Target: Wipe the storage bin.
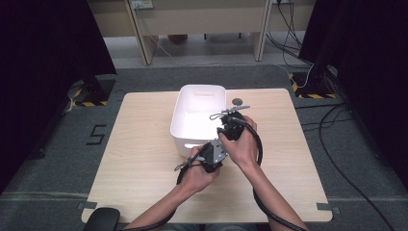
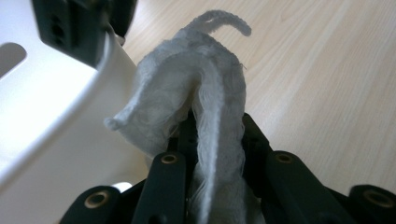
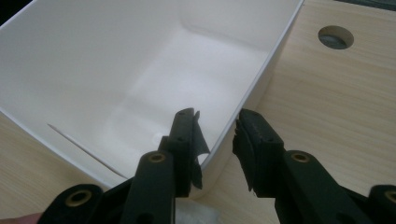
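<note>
Two grippers work close together at the near right corner of a white tub (image 1: 185,127), which stands on the pale wooden table (image 1: 134,159), the largest thing in the high view. That view gives the layout: the tub sits toward the table's far middle, a round cable hole (image 1: 237,101) lies just beyond its right side, and both hands meet at its near right corner. The right gripper view adds what the high view cannot: the tub's smooth inside walls and floor (image 3: 154,70), and the right gripper (image 3: 217,135) straddling the right-hand rim, one jaw inside the tub and the other outside over the table. Whether its pads press the wall is hard to tell; a gap shows on the outer side. From above, the right gripper (image 1: 231,127) is a dark shape under the hand. The left gripper (image 1: 211,156) is below it, near the tub's front wall. The left gripper view alone reveals the smallest thing: a white cloth (image 2: 191,93), bunched and clamped tight between the left gripper's (image 2: 217,140) closed jaws, standing up beside the tub's outer wall (image 2: 60,140) over the table.
</note>
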`<state>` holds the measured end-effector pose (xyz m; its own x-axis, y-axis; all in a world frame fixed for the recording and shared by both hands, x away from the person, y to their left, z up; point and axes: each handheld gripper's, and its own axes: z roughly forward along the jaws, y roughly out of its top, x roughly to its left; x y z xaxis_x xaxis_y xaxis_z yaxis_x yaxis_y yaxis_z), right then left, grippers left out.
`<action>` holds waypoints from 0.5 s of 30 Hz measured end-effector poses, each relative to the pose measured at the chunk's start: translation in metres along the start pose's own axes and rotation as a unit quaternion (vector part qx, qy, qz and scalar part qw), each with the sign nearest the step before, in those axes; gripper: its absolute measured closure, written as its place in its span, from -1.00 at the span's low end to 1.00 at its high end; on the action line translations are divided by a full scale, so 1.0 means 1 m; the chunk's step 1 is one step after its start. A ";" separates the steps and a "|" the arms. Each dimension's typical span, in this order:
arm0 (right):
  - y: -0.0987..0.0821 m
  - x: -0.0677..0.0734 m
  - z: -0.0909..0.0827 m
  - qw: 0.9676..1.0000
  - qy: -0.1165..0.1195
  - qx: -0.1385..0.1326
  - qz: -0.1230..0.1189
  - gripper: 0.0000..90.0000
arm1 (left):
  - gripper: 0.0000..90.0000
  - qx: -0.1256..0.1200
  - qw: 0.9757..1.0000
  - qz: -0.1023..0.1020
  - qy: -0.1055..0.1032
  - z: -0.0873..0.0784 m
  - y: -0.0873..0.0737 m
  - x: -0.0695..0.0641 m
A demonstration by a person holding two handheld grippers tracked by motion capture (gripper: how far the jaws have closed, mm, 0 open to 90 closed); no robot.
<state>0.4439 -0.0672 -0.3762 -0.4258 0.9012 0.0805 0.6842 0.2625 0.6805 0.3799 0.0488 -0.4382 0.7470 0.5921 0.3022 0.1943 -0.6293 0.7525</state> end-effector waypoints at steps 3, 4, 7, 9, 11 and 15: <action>0.000 0.001 0.000 1.000 0.002 0.000 0.000 0.51 | 0.68 -0.005 1.000 0.000 0.002 -0.004 0.003 0.001; 0.000 0.001 0.000 1.000 0.002 0.002 0.002 0.50 | 0.68 -0.005 1.000 0.004 0.005 -0.005 0.004 0.002; 0.001 0.002 0.000 1.000 0.005 0.002 0.003 0.50 | 0.68 -0.008 1.000 0.006 0.008 -0.007 0.005 0.001; 0.001 0.001 0.000 1.000 0.007 0.004 0.004 0.50 | 0.68 -0.008 1.000 0.010 0.009 -0.007 0.004 0.000; 0.001 0.001 0.000 1.000 0.007 0.003 0.003 0.50 | 0.68 -0.004 1.000 0.012 0.009 -0.007 0.003 -0.001; 0.001 0.001 0.000 1.000 0.008 0.004 0.005 0.49 | 0.68 -0.003 1.000 0.011 0.005 -0.007 0.001 -0.003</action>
<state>0.4444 -0.0663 -0.3755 -0.4284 0.8980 0.0999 0.6928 0.2555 0.6743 0.3734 0.0497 -0.4341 0.7442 0.5834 0.3253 0.1735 -0.6391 0.7493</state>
